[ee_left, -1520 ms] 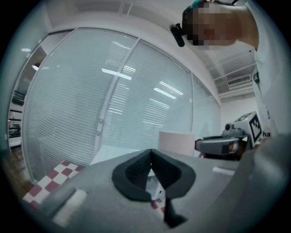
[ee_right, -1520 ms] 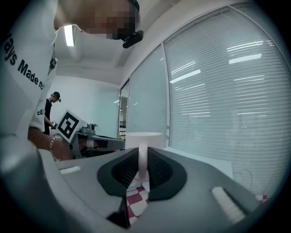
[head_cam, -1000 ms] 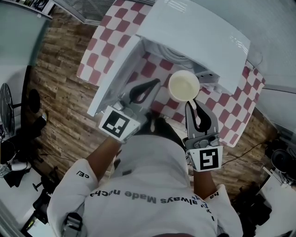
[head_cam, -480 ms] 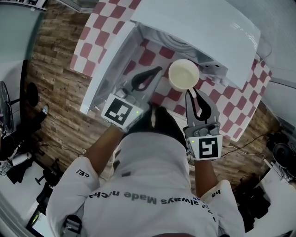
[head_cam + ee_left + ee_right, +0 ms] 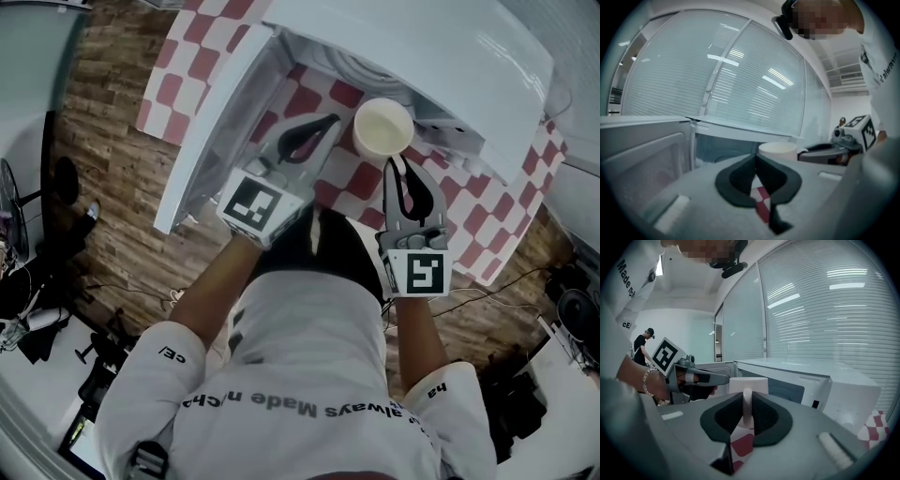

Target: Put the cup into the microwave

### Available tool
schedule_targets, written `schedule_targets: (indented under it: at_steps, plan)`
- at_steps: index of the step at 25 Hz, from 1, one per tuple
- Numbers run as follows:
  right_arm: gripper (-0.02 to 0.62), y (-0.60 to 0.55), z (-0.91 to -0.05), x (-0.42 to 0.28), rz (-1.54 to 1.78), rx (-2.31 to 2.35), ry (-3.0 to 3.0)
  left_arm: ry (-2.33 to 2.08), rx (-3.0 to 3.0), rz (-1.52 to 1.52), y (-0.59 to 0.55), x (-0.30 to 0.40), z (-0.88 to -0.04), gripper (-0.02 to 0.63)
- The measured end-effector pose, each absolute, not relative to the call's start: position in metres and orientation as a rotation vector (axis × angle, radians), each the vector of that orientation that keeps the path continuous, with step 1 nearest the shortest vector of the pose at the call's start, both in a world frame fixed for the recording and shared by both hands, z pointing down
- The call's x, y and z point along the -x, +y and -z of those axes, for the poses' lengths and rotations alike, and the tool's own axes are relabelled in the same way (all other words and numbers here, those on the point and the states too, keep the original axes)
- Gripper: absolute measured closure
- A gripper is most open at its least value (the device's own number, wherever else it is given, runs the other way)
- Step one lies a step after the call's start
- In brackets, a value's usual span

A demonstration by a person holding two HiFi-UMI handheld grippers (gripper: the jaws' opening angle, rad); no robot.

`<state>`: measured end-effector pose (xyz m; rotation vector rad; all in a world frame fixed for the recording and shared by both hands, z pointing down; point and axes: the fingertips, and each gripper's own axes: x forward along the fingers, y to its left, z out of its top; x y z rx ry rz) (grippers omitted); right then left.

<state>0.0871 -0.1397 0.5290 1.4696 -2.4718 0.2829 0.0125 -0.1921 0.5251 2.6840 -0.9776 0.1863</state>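
Note:
A white cup (image 5: 382, 127) hangs in front of the open white microwave (image 5: 441, 66), just outside its mouth. My right gripper (image 5: 399, 163) is shut on the cup's handle, and in the right gripper view the handle (image 5: 747, 408) stands upright between the pads with the cup (image 5: 748, 384) beyond. My left gripper (image 5: 329, 123) is to the cup's left, shut with nothing in it. Its tips (image 5: 756, 161) meet in the left gripper view. There the cup (image 5: 777, 149) shows to the right of the tips, and the microwave cavity (image 5: 717, 149) lies ahead.
The microwave door (image 5: 214, 133) swings out to the left, close beside my left gripper. A red-and-white chequered cloth (image 5: 178, 82) covers the table under the microwave. Wooden floor (image 5: 108, 187) lies to the left. A person (image 5: 641, 348) stands far off in the right gripper view.
Both grippers have moved forward towards the microwave's mouth, and the cup has gone with the right one. The right gripper's hold on the handle is unchanged.

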Motion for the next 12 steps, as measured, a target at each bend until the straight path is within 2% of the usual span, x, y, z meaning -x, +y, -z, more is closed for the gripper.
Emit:
schedule_targets:
  at_steps: [12]
  plan:
    - [0.554,-0.185,-0.567,-0.096,-0.277,-1.601,-2.423,-1.034,-2.697,-0.205,-0.226,-0.019,-0.559,0.603]
